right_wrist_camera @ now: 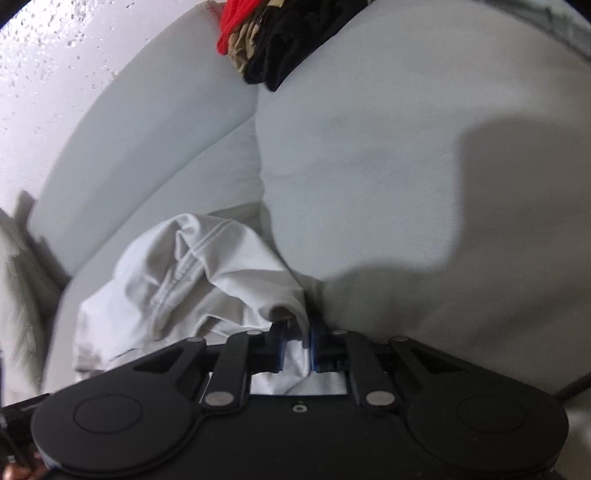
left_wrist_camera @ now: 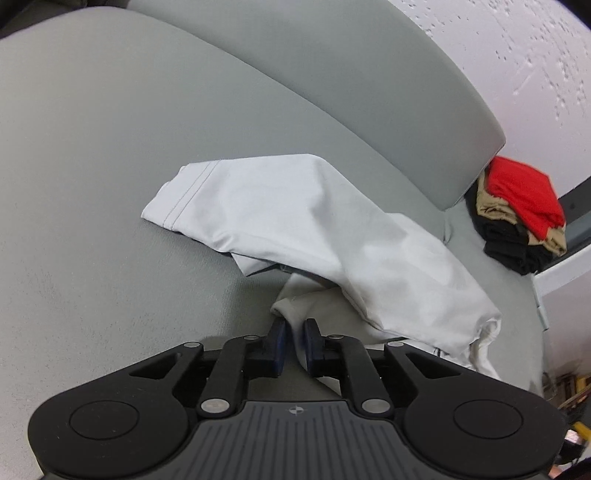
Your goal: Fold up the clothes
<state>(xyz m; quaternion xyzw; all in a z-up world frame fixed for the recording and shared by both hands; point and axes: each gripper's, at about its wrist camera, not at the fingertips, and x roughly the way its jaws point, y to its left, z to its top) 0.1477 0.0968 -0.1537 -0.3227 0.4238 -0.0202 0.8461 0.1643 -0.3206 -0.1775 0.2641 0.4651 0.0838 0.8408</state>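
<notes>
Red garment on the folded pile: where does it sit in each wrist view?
Left wrist: red garment at right edge, topping the tan and black pile beside the sofa backrest's end.
Right wrist: red garment at top centre, left side of that pile.
Shared landmark: white garment, gripped by both tongs.
</notes>
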